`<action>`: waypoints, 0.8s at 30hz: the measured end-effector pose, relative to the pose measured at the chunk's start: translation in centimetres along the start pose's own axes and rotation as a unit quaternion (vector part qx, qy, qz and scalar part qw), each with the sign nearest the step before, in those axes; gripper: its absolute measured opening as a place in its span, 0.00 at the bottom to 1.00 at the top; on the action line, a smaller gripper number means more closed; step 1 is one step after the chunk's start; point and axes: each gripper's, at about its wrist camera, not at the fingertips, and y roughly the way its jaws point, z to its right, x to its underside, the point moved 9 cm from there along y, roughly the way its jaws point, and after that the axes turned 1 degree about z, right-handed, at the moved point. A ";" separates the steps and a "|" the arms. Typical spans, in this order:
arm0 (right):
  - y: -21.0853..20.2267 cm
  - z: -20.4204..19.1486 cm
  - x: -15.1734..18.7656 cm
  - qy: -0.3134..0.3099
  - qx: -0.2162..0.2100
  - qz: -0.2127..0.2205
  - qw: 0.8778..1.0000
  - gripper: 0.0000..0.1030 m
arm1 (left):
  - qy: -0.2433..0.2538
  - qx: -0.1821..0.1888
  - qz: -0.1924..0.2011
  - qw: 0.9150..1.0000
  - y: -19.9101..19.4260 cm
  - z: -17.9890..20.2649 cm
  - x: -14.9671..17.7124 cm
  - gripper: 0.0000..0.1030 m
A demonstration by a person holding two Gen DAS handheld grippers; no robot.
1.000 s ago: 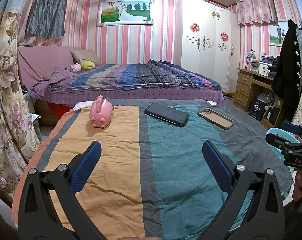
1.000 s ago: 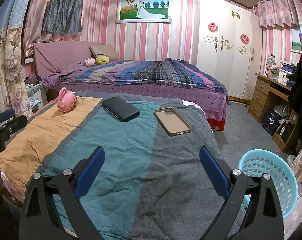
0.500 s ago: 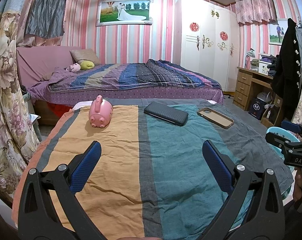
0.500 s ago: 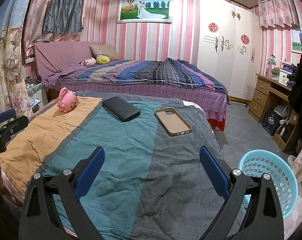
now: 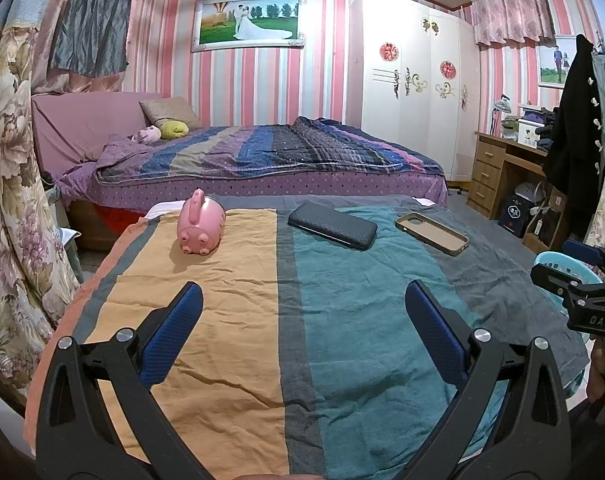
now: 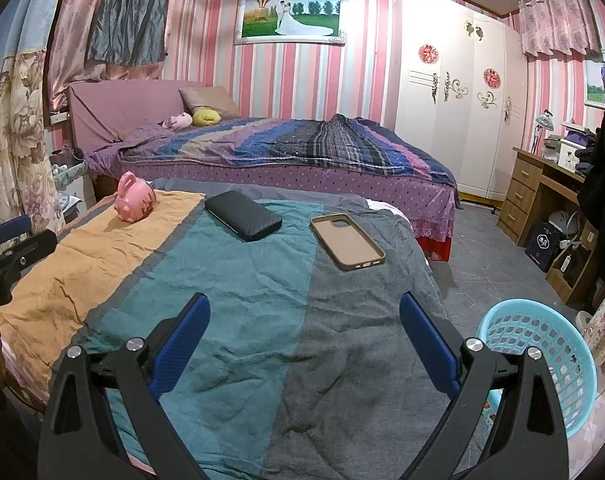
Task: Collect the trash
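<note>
Left tongs (image 5: 302, 308) & right tongs (image 6: 304, 316) both spread apart, nothing between them, hovering over striped cloth (image 5: 342, 320) on the tabletop. Pink pig (image 5: 201, 229) at 11 o'clock in left view, black case (image 5: 332, 225) at 12, tan phone case (image 5: 431, 233) at 1. Blue basket (image 6: 542, 360) on floor, 4 o'clock in right view.

Piggy bank (image 5: 201, 227) sitting left on blanket (image 5: 342, 320) | wallet (image 5: 332, 225) lying centre | phone case (image 5: 431, 233) lying right | basket (image 6: 542, 364) standing right of blanket, on floor
</note>
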 end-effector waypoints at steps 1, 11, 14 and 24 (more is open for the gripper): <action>0.0 0.0 0.0 0.000 0.000 0.000 1.000 0.91 | -0.001 0.000 -0.001 1.000 0.0 0.0 0.0 0.95; -0.4 0.0 -0.1 0.001 0.001 0.001 1.000 0.91 | 0.000 -0.001 0.000 1.000 -0.1 -0.1 0.0 0.95; -0.3 0.0 -0.1 0.002 0.000 0.001 1.000 0.91 | -0.002 -0.003 -0.001 1.000 0.0 -0.2 0.0 0.95; -0.5 0.1 -0.3 0.000 -0.001 0.001 1.000 0.91 | -0.006 -0.006 0.000 1.000 0.0 -0.5 -0.1 0.95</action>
